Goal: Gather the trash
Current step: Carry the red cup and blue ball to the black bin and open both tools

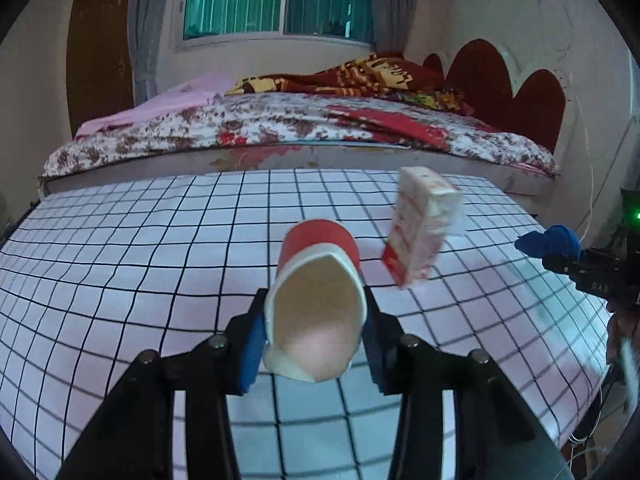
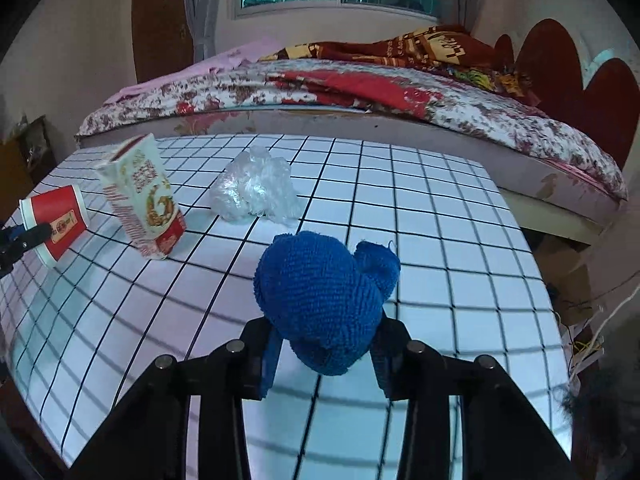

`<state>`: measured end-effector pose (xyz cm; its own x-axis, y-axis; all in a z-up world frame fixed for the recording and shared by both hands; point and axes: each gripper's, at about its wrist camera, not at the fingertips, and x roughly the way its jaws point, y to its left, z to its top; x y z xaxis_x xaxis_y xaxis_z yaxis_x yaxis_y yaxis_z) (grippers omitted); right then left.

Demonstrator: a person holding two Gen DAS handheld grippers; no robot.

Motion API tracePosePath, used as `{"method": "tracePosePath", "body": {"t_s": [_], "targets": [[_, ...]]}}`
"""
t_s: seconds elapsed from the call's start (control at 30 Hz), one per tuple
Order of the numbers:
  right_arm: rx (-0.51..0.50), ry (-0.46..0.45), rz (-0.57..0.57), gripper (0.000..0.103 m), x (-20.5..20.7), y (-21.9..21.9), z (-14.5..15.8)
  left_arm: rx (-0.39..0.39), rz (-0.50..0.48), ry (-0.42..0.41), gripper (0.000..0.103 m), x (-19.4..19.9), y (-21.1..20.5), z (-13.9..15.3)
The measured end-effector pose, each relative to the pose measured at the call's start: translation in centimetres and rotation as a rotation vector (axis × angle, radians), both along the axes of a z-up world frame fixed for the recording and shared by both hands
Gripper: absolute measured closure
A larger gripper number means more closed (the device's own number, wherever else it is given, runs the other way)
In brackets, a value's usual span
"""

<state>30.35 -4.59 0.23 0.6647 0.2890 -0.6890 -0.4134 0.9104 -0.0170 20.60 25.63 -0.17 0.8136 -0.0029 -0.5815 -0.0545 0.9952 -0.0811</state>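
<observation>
The left claw (image 1: 316, 344) is clamped on a red paper cup (image 1: 318, 304); its blue pads press the white rim from both sides so the mouth is squashed into an oval that faces the camera, and the cup's long axis runs straight ahead toward 12 o'clock. In the right wrist view the cup hangs clear above the checked tabletop (image 2: 440, 240) at 9 o'clock. The right claw (image 2: 326, 354) is clamped on a blue knitted bundle (image 2: 320, 300), which bulges forward and up from between the pads.

Two pieces are not yet collected. A red and white carton (image 2: 144, 196) stands tilted on the tabletop, its long axis leaning toward 11 o'clock; it lies at about 1 o'clock from the left claw, just beyond the cup, and at about 10 o'clock from the right claw. A crumpled clear plastic bag (image 2: 256, 188) lies just right of the carton, at 11 o'clock from the right claw and apart from the bundle.

Judging from both views, the left hand is nearer the carton and the right hand nearer the bag, but both claws are full, so each load most likely has to be dropped off first. No bin shows in either view
</observation>
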Motion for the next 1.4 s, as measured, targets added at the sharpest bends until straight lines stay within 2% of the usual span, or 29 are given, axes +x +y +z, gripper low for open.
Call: {"method": "tracePosePath", "body": {"t_s": [0.33,0.7,0.97,1.4], "targets": [[0.009,-0.054,-0.039,0.062,-7.8,-5.7,2.0,-0.01,-0.085,-0.044,0.059,-5.0,-6.5,1.8],[0.019,-0.077,-0.169,0.062,-15.4,-14.1,2.5,0.014,-0.239,-0.062,0.059,-8.8,-15.9,3.0],[0.004,-0.077,-0.268,0.062,-17.5,-19.1,1.8,0.007,-0.361,-0.069,0.059,-9.5,-22.3,3.4],[-0.002,-0.039,-0.338,0.062,-20.0,-25.8,-0.4,0.003,-0.553,-0.04,0.059,-10.2,-30.9,2.5]]}}
